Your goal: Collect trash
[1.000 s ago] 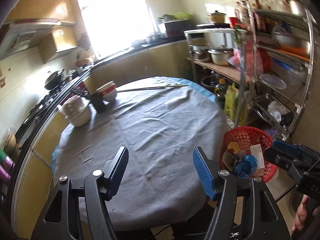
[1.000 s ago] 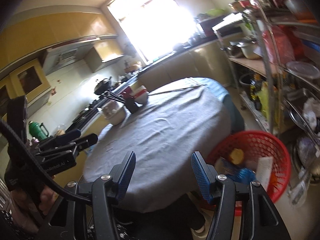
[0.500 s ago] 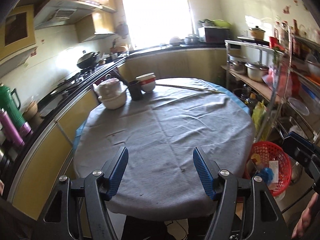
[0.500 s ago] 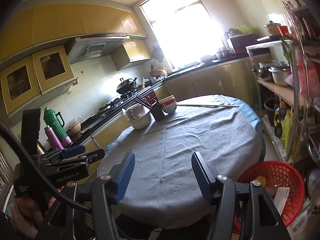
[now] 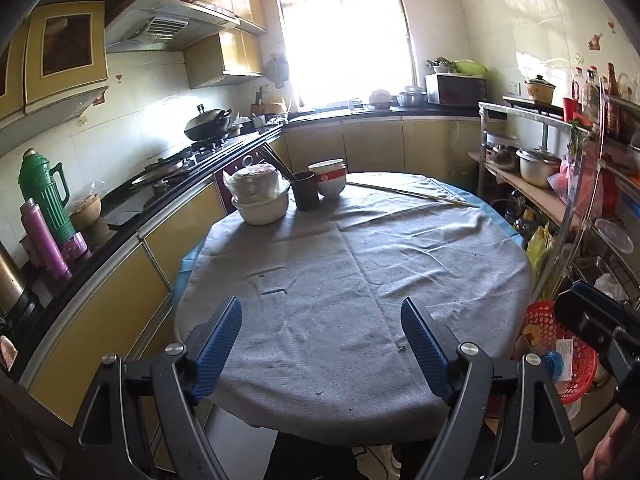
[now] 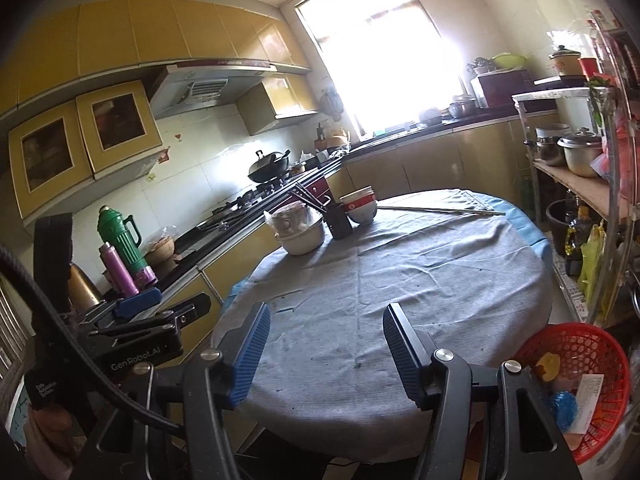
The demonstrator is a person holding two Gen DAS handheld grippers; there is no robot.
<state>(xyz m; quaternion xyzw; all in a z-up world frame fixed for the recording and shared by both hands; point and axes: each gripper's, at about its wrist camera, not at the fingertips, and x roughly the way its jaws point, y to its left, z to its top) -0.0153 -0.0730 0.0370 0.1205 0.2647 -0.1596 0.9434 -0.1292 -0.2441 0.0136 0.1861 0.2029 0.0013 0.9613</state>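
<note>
A red plastic basket stands on the floor to the right of the round table; it holds a blue wrapper, a white paper slip and a yellow scrap. In the left wrist view the basket shows at the right edge, partly behind my other tool. My left gripper hangs over the table's near edge, its jaws opening with nothing between them. My right gripper is open and empty above the grey tablecloth. From the right wrist view, the left gripper appears at the left.
At the table's far side stand a white pot in a bowl, a dark cup with chopsticks, stacked bowls and a long stick. A counter with thermoses runs along the left. A metal rack lines the right.
Both views have levelled out and pulled back from the table, showing more of the kitchen. The left gripper's jaws stand wider apart than before. The red basket has slid toward the frames' right edges.
</note>
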